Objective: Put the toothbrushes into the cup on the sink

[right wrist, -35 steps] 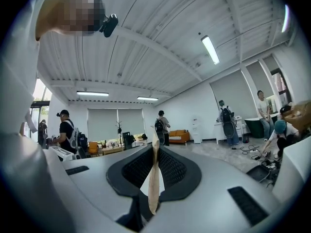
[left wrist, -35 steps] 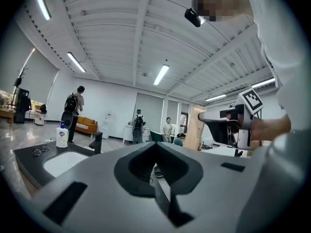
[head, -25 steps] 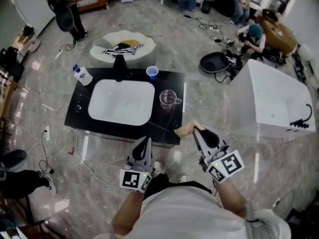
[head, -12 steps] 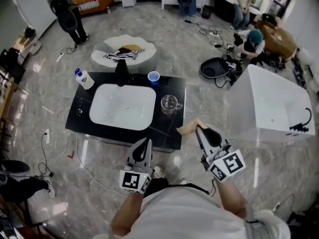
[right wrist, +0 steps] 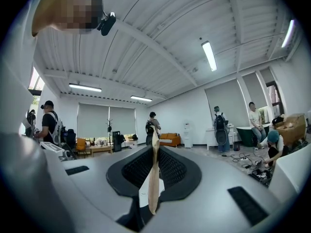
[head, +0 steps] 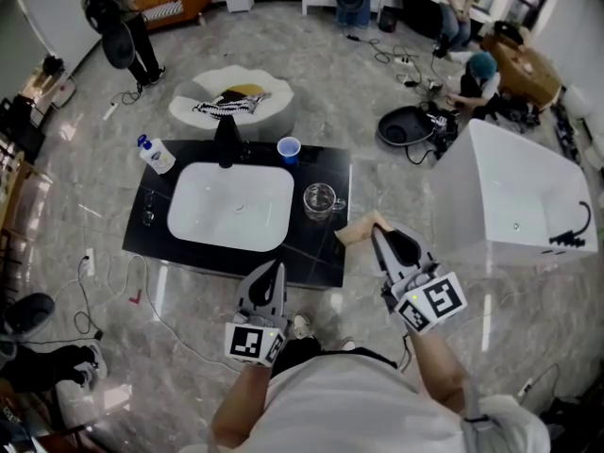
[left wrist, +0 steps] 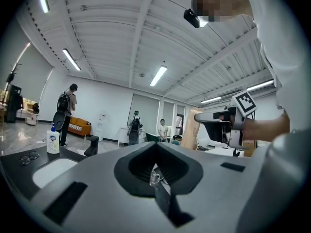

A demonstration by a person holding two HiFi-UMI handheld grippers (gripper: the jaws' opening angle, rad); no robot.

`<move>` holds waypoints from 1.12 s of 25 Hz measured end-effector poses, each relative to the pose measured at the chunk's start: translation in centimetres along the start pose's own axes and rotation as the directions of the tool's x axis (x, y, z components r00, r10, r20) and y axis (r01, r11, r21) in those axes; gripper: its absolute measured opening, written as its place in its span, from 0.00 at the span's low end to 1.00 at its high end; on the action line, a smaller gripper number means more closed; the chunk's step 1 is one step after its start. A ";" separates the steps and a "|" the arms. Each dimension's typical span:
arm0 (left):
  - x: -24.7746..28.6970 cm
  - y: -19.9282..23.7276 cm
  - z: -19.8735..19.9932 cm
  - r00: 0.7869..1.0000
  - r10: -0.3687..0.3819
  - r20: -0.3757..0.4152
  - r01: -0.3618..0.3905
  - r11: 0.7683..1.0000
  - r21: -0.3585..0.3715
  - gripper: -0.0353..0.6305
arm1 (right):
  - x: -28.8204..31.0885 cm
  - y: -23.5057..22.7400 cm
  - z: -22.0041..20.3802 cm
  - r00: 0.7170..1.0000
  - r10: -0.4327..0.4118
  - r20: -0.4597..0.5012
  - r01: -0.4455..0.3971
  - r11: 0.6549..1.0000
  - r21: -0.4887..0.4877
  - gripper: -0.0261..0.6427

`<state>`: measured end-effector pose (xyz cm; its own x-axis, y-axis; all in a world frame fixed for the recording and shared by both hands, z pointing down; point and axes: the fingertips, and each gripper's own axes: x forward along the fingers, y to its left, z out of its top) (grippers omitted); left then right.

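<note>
My right gripper (head: 376,231) has its fingers pinched nearly shut on a thin tan packet (head: 351,237), held just off the table's (head: 311,249) front right corner, near the glass cup (head: 319,199). It looks light and floppy, so I'd grip it mid-length. The left gripper's (head: 272,268) fingers are closed on a tiny clear scrap (left wrist: 154,176) I can't identify, and no bare toothbrush shows anywhere.
</note>
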<state>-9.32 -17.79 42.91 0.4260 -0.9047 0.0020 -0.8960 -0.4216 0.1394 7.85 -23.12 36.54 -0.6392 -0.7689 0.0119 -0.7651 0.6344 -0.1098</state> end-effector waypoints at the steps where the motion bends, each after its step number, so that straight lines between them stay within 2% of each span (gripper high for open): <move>1: 0.1 0.1 -0.1 1.000 0.000 0.001 0.000 1.000 -0.001 0.06 | 0.3 -0.2 0.0 1.000 0.000 0.000 0.000 1.000 -0.002 0.13; 20: 0.4 2.8 -1.1 0.999 0.023 -0.029 -0.024 0.999 -0.022 0.06 | 5.7 -2.0 -0.5 1.000 -0.003 0.005 0.003 1.000 -0.013 0.13; 28: 0.5 3.3 -1.6 0.999 0.022 -0.040 -0.023 0.999 -0.040 0.06 | 7.3 -3.6 -1.3 0.999 -0.031 -0.009 0.031 0.999 -0.009 0.13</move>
<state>-11.87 -19.54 44.93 0.4111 -0.9105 0.0447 -0.9000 -0.3976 0.1787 5.84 -30.94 38.29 -0.6156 -0.7877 0.0246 -0.7855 0.6107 -0.1007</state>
